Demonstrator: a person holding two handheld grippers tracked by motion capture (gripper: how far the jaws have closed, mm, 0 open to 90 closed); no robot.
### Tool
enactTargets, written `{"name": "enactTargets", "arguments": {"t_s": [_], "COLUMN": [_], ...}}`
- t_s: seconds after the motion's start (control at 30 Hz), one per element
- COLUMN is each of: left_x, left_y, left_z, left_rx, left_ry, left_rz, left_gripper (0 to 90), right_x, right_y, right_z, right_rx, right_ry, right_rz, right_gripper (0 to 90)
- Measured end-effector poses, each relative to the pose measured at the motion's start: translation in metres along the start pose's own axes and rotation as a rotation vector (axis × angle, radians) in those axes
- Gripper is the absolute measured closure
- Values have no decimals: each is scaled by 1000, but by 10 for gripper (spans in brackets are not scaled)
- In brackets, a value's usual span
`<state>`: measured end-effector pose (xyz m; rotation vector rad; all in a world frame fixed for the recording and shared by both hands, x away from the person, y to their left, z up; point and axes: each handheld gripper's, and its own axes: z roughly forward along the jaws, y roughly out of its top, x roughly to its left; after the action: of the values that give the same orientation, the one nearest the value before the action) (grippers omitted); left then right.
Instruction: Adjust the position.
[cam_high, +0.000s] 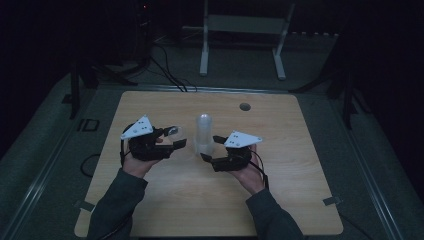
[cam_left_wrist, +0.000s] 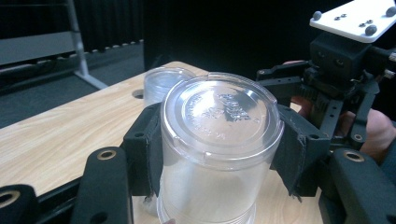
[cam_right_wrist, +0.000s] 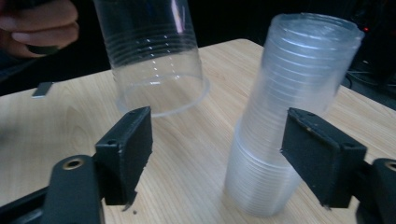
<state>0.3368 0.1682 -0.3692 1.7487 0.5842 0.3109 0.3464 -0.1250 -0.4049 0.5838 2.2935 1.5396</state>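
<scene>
My left gripper (cam_left_wrist: 219, 154) is shut on a single clear plastic cup (cam_left_wrist: 219, 121), its pads pressing on the cup's sides near the base. In the right gripper view that cup (cam_right_wrist: 154, 60) hangs mouth down just above the wooden table (cam_right_wrist: 46, 121). A tall stack of clear cups (cam_right_wrist: 289, 116) stands mouth down on the table, leaning slightly. My right gripper (cam_right_wrist: 224, 154) is open around the stack's lower part; the right pad is close to it and the left pad is well apart. In the high view the stack (cam_high: 203, 134) stands between the left gripper (cam_high: 177, 137) and the right gripper (cam_high: 210, 148).
A round cable hole (cam_high: 244, 106) sits in the table's far part. A white metal stand (cam_high: 242, 30) and cables (cam_high: 167, 72) lie on the floor beyond the far edge. Bare tabletop spreads to the left, right and front of my hands.
</scene>
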Motion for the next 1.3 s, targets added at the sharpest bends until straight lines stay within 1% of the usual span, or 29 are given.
{"name": "enactTargets", "arguments": {"t_s": [0.17, 0.3, 0.4, 0.57, 0.63, 0.7, 0.83, 1.07, 1.2, 1.3], "left_x": [0, -1, -2, -2, -2, -2, -3, -4, -5, -5], "left_y": [-2, -3, -3, -4, -4, -4, -4, -5, -5, -5], "left_z": [1, 2, 2, 3, 3, 3, 4, 5, 6, 6], "left_rx": [5, 4, 3, 2, 1, -5, -10, -12, -21, -27], "left_ry": [-16, -46, -61, -102, -107, -120, -141, -157, -169, -176], "left_rz": [-3, -3, 1, 2, 3, 0, -1, -3, -10, -13], "left_gripper": [411, 411, 411, 411, 411, 410, 411, 411, 410, 411], "right_x": [4, 5, 6, 6, 6, 7, 7, 7, 7, 8], "right_y": [1, 3, 4, 5, 5, 6, 6, 7, 8, 8], "right_z": [1, 1, 1, 1, 1, 1, 1, 2, 2, 1], "right_rx": [-6, -17, -35, -64, -67, -74, -81, -97, -105, -114], "right_ry": [19, 44, 70, 108, 114, 128, 141, 167, 170, 182], "right_rz": [-7, -5, 5, 18, 17, 12, 11, 23, 24, 30], "right_gripper": [250, 250, 250, 250, 249, 250, 249, 249, 248, 248]}}
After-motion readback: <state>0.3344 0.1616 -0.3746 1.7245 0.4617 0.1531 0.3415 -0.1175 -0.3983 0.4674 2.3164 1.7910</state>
